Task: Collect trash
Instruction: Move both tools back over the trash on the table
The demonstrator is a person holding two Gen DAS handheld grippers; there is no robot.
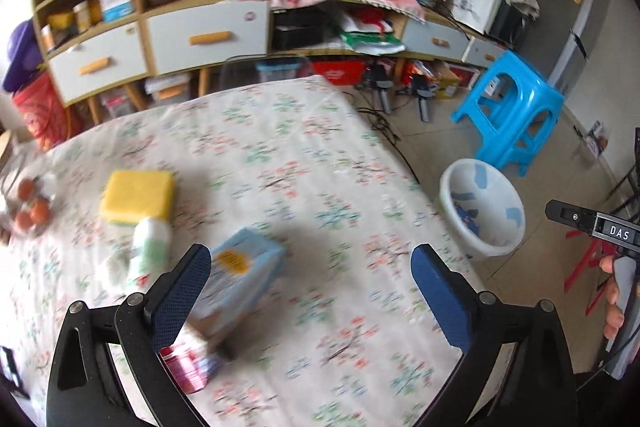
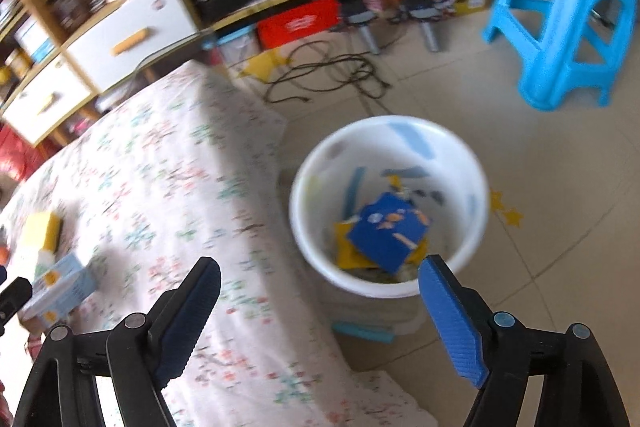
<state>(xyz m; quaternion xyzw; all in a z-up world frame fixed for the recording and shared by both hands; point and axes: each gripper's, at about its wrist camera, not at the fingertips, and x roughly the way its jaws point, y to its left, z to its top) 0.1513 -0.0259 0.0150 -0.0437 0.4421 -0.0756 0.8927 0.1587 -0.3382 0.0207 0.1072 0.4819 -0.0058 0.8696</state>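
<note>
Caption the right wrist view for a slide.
Open right tongs above white bin holding blue packet, beside floral table.

Both wrist views overlook table (image 1: 280,147) and bin (image 2: 388,203).

The surface (image 1: 304,163) wears a cream cloth patterned with small green and pink-red flowers. On it lie a yellow sponge (image 1: 138,195), a white bottle with green print (image 1: 150,247) and a pale blue box with a yellow label (image 1: 240,275). The bin (image 2: 472,183) is white with blue patches; inside lies dark blue and yellow paper (image 2: 386,231). The stool (image 2: 560,7) is bright blue. The fingers (image 1: 440,295) carry blue pads on black frames.
</note>
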